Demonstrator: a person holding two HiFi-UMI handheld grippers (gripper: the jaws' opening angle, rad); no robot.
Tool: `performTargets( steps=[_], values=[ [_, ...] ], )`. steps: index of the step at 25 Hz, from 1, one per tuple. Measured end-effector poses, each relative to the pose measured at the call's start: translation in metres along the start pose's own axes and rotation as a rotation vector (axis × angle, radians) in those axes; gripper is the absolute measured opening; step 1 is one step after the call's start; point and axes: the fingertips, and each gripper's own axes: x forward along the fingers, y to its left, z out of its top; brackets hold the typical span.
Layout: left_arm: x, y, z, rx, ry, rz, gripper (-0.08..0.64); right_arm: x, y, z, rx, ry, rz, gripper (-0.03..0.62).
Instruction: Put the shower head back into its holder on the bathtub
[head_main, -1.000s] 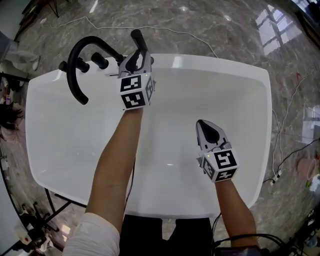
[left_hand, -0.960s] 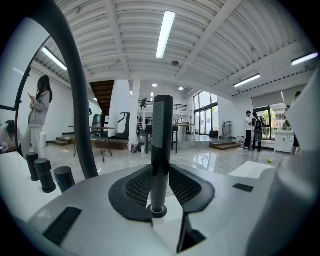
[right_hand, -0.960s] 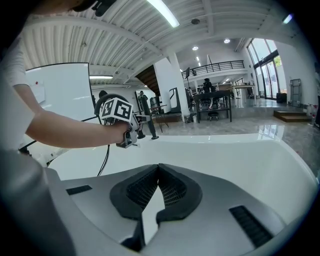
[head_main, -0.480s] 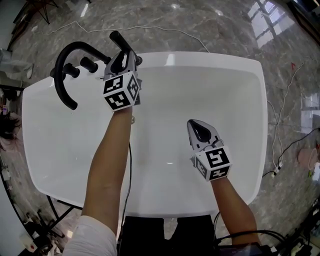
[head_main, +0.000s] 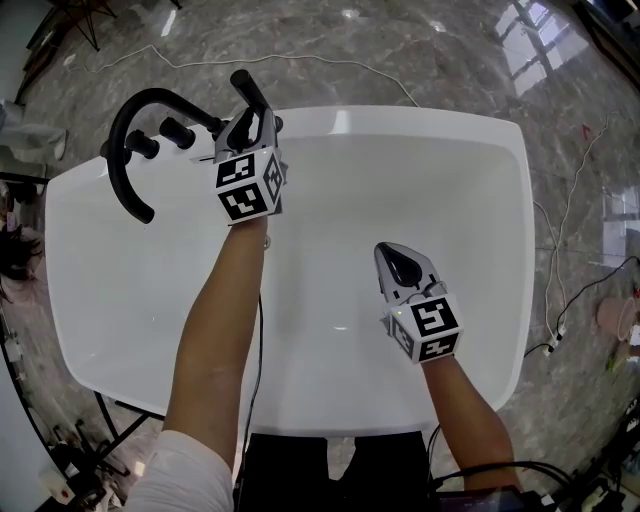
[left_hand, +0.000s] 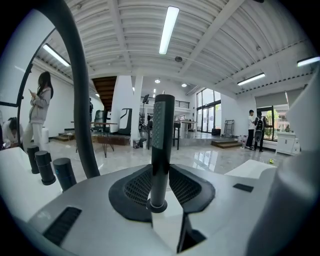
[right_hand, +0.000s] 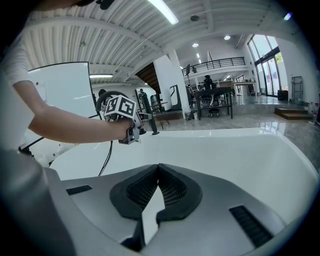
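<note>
Marble floor ringed the white bathtub. At its far rim, beside the black faucet, the left gripper clamped the upright shower head. The right gripper hung shut and empty over the basin. Holding the handle vertical while lowering should seat it cleanly.

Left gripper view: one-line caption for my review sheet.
Left gripper clamped on the upright black shower head, beside the curved faucet spout and knobs on the bathtub rim.
</note>
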Motion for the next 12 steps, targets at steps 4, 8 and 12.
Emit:
performTargets(
  steps=[4, 8, 12],
  values=[
    [0.0, 0.002, -0.004, 0.006, -0.001, 0.0, 0.115, 0.001, 0.001, -0.005, 0.002, 0.004, 0.005, 0.011],
    [0.006, 0.002, -0.007, 0.016, 0.019, 0.0, 0.115, 0.0, 0.002, -0.015, 0.015, 0.016, 0.002, 0.011],
    [0.007, 0.002, -0.008, 0.024, 0.032, -0.009, 0.115, -0.003, 0.005, -0.022, 0.018, 0.025, 0.006, 0.011]
  ],
)
